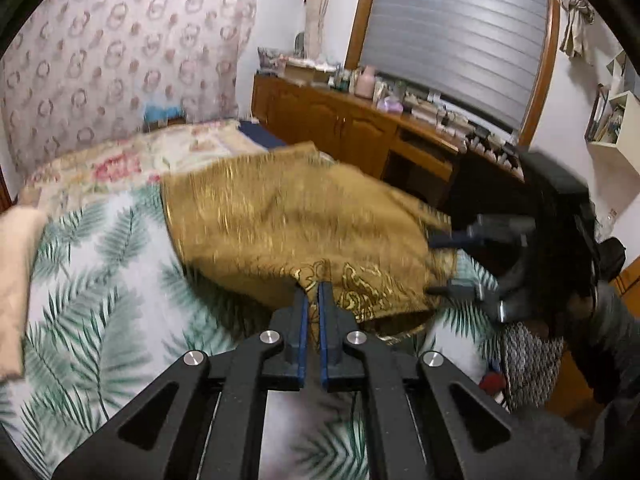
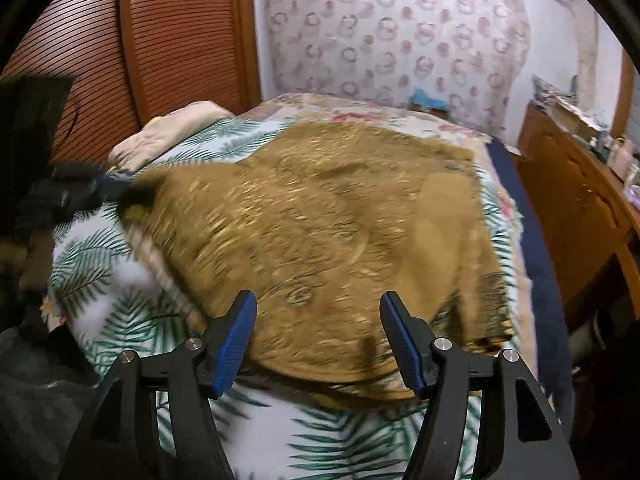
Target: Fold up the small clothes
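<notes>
A golden-brown patterned garment (image 1: pixel 288 232) lies spread on the palm-leaf bedsheet (image 1: pixel 100 280). My left gripper (image 1: pixel 314 286) is shut on its near corner and holds that corner lifted off the sheet. In the right wrist view the garment (image 2: pixel 340 232) fills the middle, and the left gripper (image 2: pixel 116 188) pinches its left corner. My right gripper (image 2: pixel 319 300) is open, its blue pads (image 2: pixel 236 340) standing wide over the garment's near edge without pressing on it. In the left wrist view, the right gripper (image 1: pixel 436 266) straddles the garment's right edge.
A beige pillow (image 2: pixel 168 132) lies at the bed's head by the ribbed wooden headboard (image 2: pixel 120 60). A cluttered wooden cabinet (image 1: pixel 340 120) runs along the bed's far side. A floral curtain (image 1: pixel 120 60) hangs behind. A patterned bag (image 1: pixel 528 364) sits beside the bed.
</notes>
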`<action>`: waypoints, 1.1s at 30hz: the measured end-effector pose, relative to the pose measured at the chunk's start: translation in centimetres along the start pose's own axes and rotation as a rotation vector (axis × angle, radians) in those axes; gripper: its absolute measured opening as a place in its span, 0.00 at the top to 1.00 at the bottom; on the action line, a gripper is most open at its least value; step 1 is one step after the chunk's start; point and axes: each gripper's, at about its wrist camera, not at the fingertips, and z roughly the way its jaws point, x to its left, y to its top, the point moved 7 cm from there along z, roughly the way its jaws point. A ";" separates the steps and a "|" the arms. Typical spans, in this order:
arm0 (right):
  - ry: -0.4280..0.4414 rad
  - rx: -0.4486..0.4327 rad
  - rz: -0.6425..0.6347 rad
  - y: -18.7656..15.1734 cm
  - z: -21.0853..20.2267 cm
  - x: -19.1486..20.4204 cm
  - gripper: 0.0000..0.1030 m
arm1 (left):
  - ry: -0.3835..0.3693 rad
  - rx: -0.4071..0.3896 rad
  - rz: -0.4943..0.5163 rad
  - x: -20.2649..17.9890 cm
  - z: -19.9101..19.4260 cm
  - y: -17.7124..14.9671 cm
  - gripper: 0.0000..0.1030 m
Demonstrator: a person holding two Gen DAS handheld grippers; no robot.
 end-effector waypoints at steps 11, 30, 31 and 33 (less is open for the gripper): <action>-0.025 0.031 -0.050 -0.2 0.7 -1.3 0.34 | 0.041 -0.053 -0.022 1.9 1.9 5.1 0.95; -0.107 -0.115 -0.125 14.0 3.5 -6.1 0.90 | 0.176 -0.056 -0.051 9.4 3.8 9.6 0.95; -0.111 -0.110 -0.130 14.8 4.3 -6.2 0.90 | 0.180 -0.053 -0.055 9.8 4.1 9.8 0.95; -0.112 -0.089 -0.128 15.9 6.3 -6.9 0.90 | 0.187 -0.039 -0.069 11.0 5.2 10.1 0.95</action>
